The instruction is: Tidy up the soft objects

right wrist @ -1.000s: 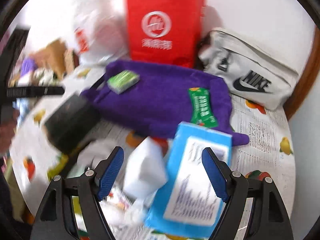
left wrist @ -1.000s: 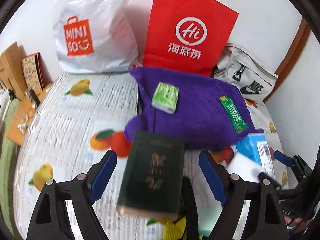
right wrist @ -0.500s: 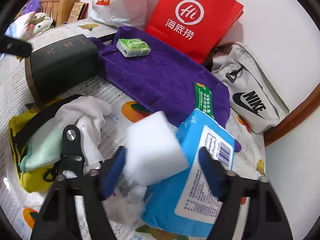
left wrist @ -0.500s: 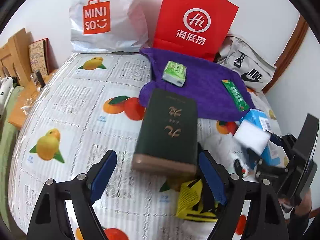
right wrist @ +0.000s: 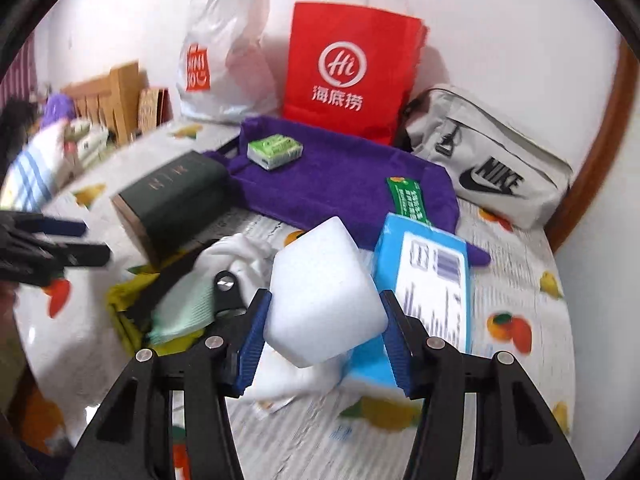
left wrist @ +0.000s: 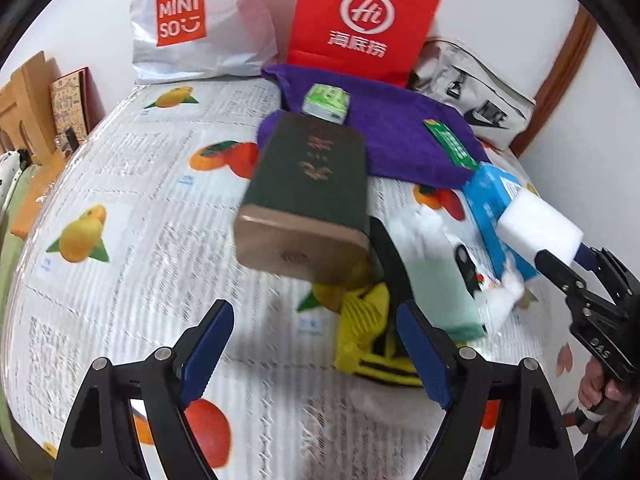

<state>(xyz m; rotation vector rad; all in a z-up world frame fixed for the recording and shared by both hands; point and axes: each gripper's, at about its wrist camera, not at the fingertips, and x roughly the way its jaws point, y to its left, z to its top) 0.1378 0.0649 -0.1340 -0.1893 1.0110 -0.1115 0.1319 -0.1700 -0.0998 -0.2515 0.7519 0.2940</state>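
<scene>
The right gripper pinches a white sponge block between its blue pads, holding it clear of the fruit-print tablecloth; in the left wrist view the same block shows at about 3 o'clock, clamped at the tip of the right gripper. The left gripper has its fingers spread wide with nothing between them, hovering over the cloth at 6 o'clock. Just beyond the sponge, toward 1 o'clock in the right wrist view, lies a blue tissue pack, and at 9 o'clock of the sponge sits a heap of soft items: a white cloth, a pale green towel and a yellow mesh item, the last partly blurred, so what it is cannot be told. A dark green box lies near the centre of the left wrist view, its far end touching a purple towel at 12 o'clock. On that towel rest a small green tissue packet and a green wrapped strip. Behind the towel, against the wall, stand a red paper bag, a white Miniso bag at 11 o'clock, and a grey Nike pouch at 2 o'clock.
</scene>
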